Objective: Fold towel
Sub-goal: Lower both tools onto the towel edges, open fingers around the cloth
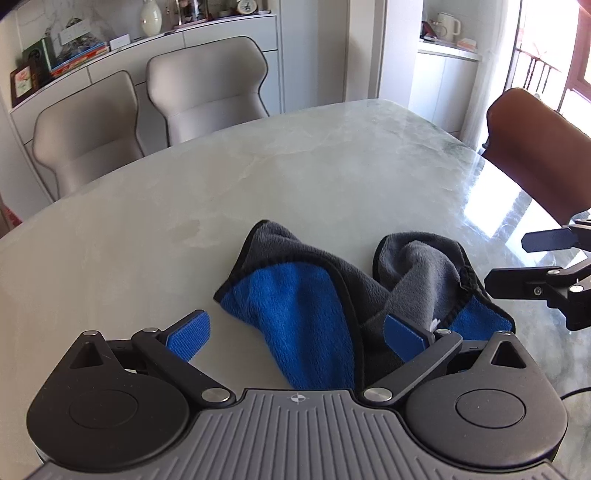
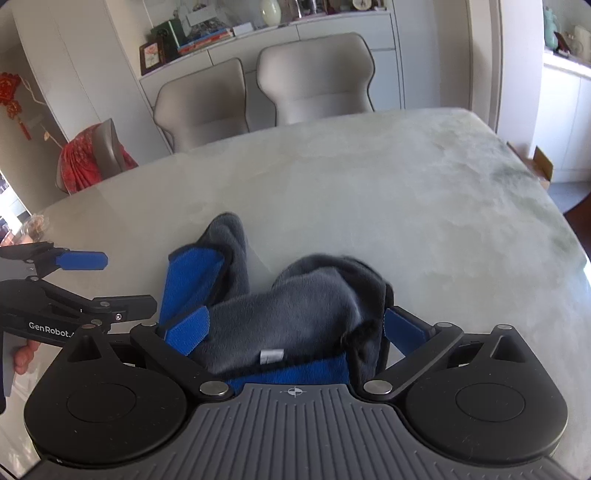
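Two black grippers with blue finger pads hover over a crumpled blue-and-grey microfibre towel [image 1: 295, 295] lying on the pale marble table [image 1: 258, 177]. The left gripper [image 1: 295, 332] has its fingers spread wide, the towel's blue side lying between them unpinched. The right gripper [image 2: 295, 328] is likewise spread apart, with the bunched grey side and a small white label [image 2: 271, 356] sitting between its pads.

Only the left wrist view shows a brown leather chair back [image 1: 535, 147] at the table's right edge and a white kettle [image 1: 448, 26] on a far counter. Only the right wrist view shows a red cloth draped over a chair [image 2: 85, 162], a person's fingers [image 2: 26, 354] behind the left gripper's handle, and a cardboard box [image 2: 539, 162] on the floor; what it holds cannot be told. Both views show two beige chairs [image 1: 147, 122] beyond the table.
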The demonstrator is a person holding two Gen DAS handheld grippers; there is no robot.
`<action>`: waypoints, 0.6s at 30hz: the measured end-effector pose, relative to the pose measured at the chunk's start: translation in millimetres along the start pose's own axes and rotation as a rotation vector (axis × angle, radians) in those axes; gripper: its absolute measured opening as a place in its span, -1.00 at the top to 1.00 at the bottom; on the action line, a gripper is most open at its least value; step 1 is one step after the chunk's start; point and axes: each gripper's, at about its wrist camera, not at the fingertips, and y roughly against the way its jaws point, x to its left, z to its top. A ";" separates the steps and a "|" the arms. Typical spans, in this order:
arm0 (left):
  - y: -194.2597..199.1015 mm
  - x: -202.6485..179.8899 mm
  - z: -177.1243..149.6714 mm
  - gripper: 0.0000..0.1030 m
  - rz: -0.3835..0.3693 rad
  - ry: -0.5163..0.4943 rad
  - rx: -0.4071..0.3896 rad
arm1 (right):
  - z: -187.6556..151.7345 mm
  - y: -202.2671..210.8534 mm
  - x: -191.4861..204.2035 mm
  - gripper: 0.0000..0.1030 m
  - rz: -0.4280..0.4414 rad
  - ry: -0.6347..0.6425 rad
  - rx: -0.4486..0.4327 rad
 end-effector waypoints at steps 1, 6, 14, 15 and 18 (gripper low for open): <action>-2.7 3.7 2.8 -0.99 -0.022 0.000 -0.002 | 2.4 -2.3 -1.2 -0.81 0.003 0.004 -0.003; -23.9 14.6 18.4 -0.97 -0.107 -0.055 -0.012 | 18.8 -28.3 3.6 -0.54 0.005 0.024 -0.001; -69.5 25.2 40.9 -0.83 -0.146 -0.135 0.008 | 24.4 -52.8 -18.0 -0.23 -0.021 0.070 0.009; -74.8 25.7 44.5 -0.83 -0.151 -0.143 0.009 | 25.1 -55.4 -20.1 -0.19 -0.021 0.074 0.012; -87.9 26.0 54.1 -0.82 -0.172 -0.181 0.001 | 27.5 -63.3 -25.8 -0.13 -0.016 0.080 0.019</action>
